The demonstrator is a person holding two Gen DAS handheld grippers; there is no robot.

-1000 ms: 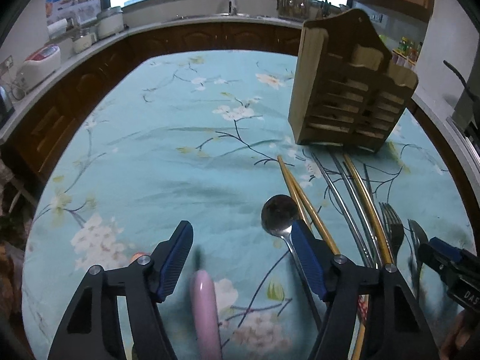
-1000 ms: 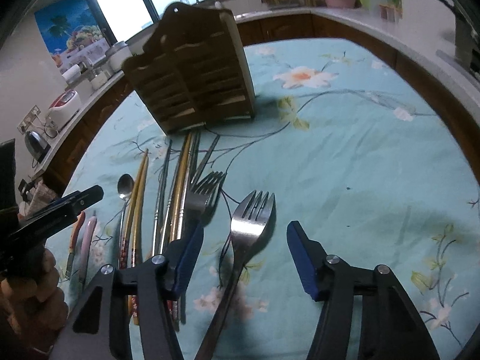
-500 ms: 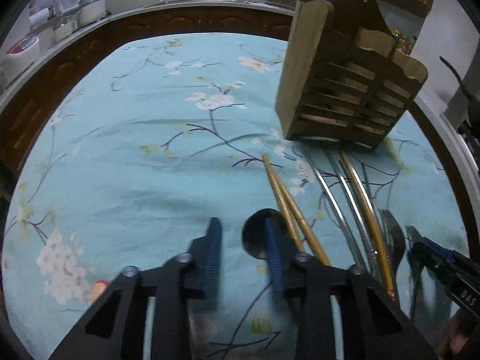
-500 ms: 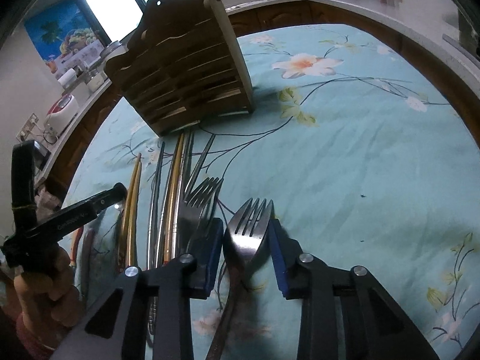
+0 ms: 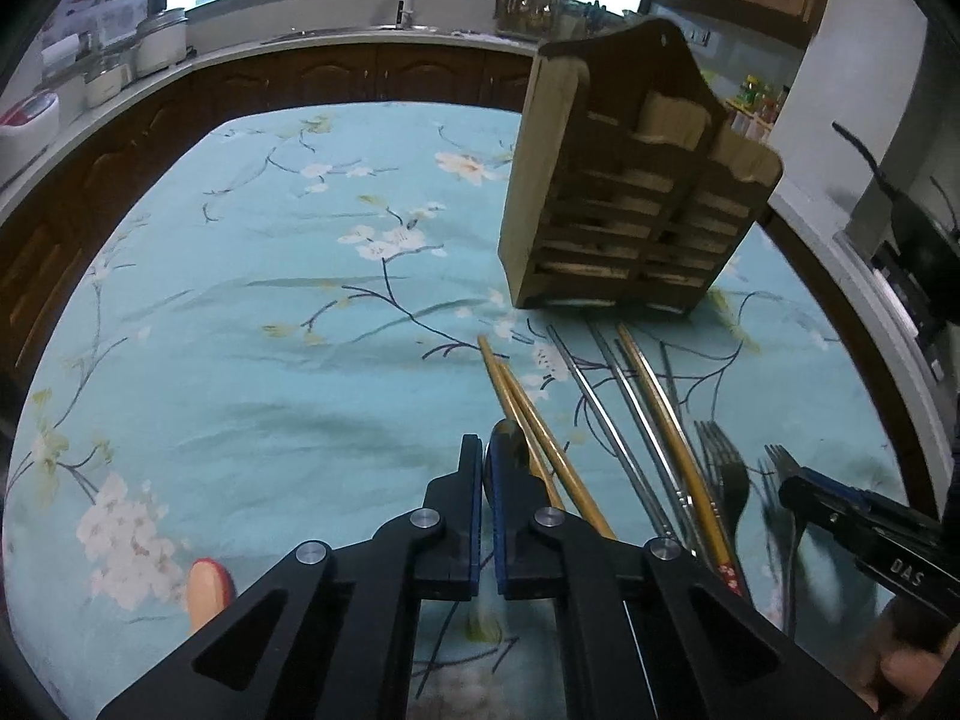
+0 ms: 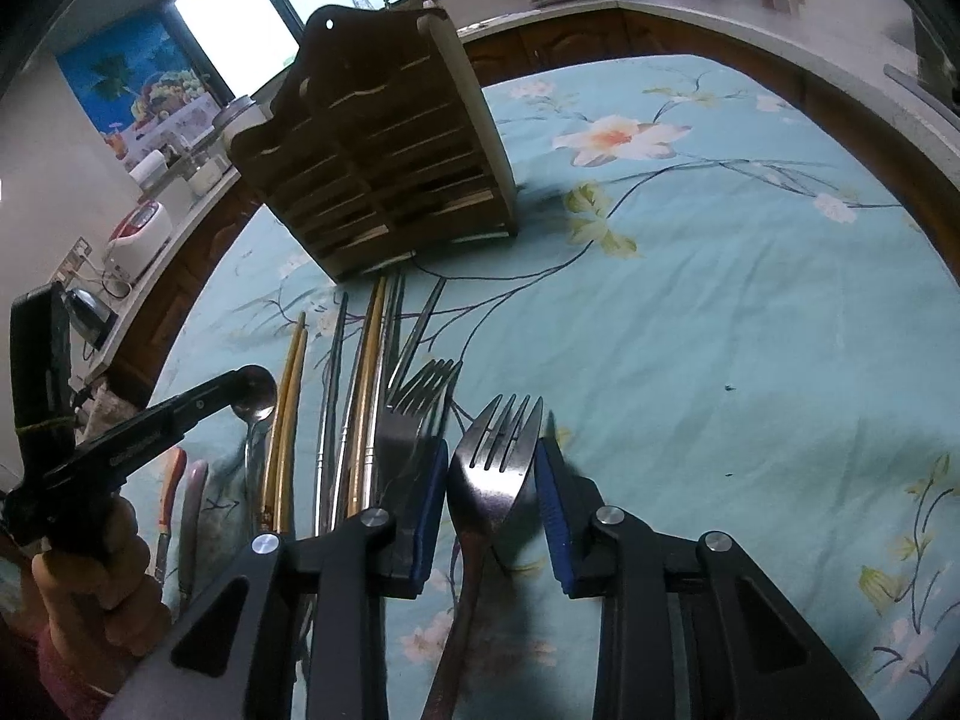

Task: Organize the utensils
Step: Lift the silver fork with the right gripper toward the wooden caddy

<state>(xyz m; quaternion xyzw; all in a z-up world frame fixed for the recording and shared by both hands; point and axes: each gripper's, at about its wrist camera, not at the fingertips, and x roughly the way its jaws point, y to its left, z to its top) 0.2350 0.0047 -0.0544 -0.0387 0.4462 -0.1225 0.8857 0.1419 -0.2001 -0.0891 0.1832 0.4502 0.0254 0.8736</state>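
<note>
A wooden utensil holder [image 5: 630, 192] stands on the floral tablecloth; it also shows in the right wrist view [image 6: 384, 162]. In front of it lie gold chopsticks [image 5: 534, 420], steel chopsticks [image 5: 624, 408], forks [image 5: 726, 468] and a spoon [image 6: 258, 408]. My left gripper [image 5: 487, 468] is shut, its tips beside the spoon's bowl; whether it holds anything is hidden. My right gripper [image 6: 493, 492] is shut on a steel fork [image 6: 495, 462], whose tines stick out past the blue pads [image 6: 555, 510].
A pink-handled utensil [image 6: 195, 510] and an orange-handled one [image 6: 171, 480] lie at the left of the row. Kitchen counters with appliances [image 6: 135, 234] ring the table [image 5: 252, 312]. A second fork [image 6: 414, 414] lies just left of the held one.
Both grippers closed from wide open. The left one moved forward over the pink-handled utensil to the spoon's bowl. The right one closed on the fork.
</note>
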